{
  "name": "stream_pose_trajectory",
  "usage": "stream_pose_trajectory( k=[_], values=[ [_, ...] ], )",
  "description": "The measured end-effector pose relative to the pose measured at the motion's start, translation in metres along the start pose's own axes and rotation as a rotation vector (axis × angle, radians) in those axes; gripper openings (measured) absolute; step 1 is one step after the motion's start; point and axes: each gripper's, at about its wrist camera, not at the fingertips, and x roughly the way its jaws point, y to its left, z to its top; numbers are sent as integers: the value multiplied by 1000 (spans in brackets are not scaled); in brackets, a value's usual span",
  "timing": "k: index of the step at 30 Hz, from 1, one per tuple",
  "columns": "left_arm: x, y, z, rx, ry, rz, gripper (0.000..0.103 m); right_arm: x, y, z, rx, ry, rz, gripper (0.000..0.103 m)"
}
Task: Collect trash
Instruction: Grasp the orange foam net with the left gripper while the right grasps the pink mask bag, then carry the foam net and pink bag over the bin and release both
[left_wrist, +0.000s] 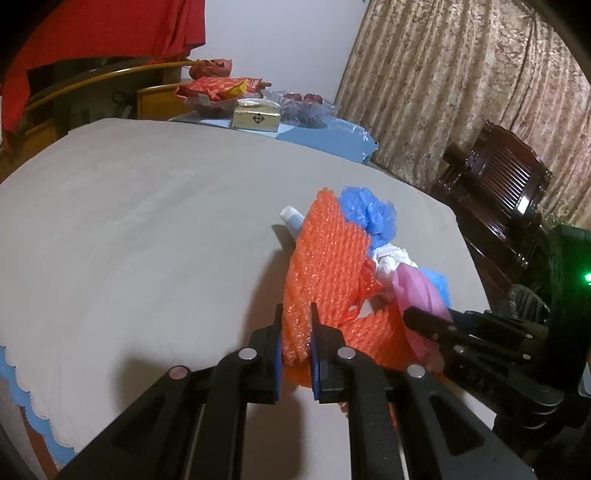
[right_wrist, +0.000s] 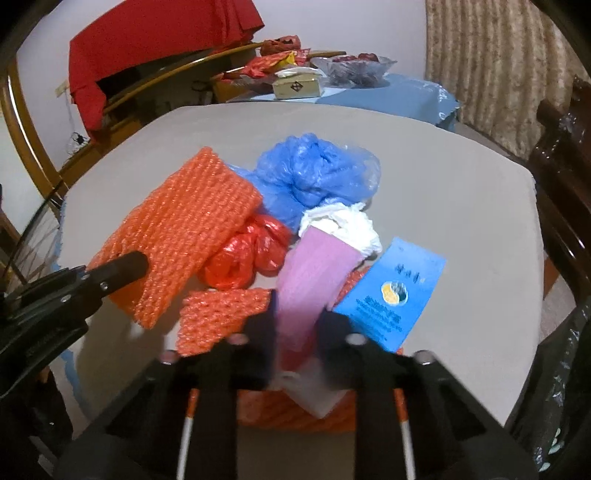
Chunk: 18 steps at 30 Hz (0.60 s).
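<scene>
A heap of trash lies on the grey tablecloth (right_wrist: 443, 192). My left gripper (left_wrist: 297, 325) is shut on the orange foam net (left_wrist: 325, 254), which stands up from the table; it also shows in the right wrist view (right_wrist: 184, 229). My right gripper (right_wrist: 297, 314) is shut on a pink plastic sheet (right_wrist: 314, 273), seen too in the left wrist view (left_wrist: 417, 291). Around them lie a blue plastic bag (right_wrist: 314, 173), a white crumpled bag (right_wrist: 343, 225), a red bag (right_wrist: 247, 254), a blue packet (right_wrist: 395, 291), a smaller orange net piece (right_wrist: 218, 317) and a small tube (left_wrist: 291, 218).
At the table's far end sit a gold box (left_wrist: 256, 120), red snack packets (left_wrist: 218, 88) and a glass bowl of fruit (left_wrist: 303, 103). A dark wooden chair (left_wrist: 498, 192) stands to the right. A red cloth (right_wrist: 147, 48) hangs at the back. A black bag (right_wrist: 561, 387) hangs at the right edge.
</scene>
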Motion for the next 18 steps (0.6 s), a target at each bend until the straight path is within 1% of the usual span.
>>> stream_pose_trajectory(
  k=[6, 13, 18],
  values=[
    [-13, -8, 4, 2, -23, -6, 11, -29, -2, 8, 19, -58, 34, 12],
    [-32, -27, 15, 19, -56, -23, 11, -69, -6, 19, 36, -124, 41, 12],
    [-43, -46, 20, 40, -67, -46, 11, -99, -13, 19, 56, -158, 39, 12]
  ],
)
